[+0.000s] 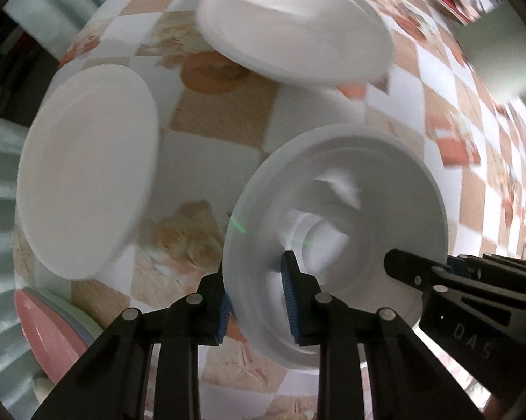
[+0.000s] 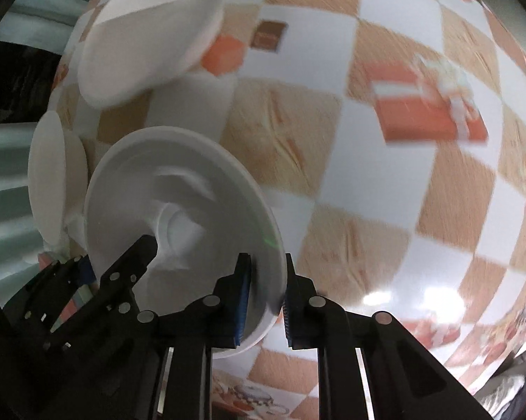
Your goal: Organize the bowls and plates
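Your left gripper point(image 1: 257, 301) pinches the white bowl's point(image 1: 336, 210) near-left rim; your right gripper point(image 2: 267, 292) clamps the opposite rim. The bowl seems just above the checkered tablecloth point(image 2: 350, 140), though blur hides any contact.

White bowl point(image 1: 336, 210) and white plates point(image 1: 88, 178) on a tablecloth point(image 2: 368, 112) chequered in white and tan, with orange gift-box prints; pink plate point(image 1: 42, 329) at the edge; black grippers point(image 1: 256, 301) with blue pads point(image 2: 243, 301)

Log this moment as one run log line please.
left gripper: shut on white bowl rim | right gripper: shut on opposite rim | plates nearby
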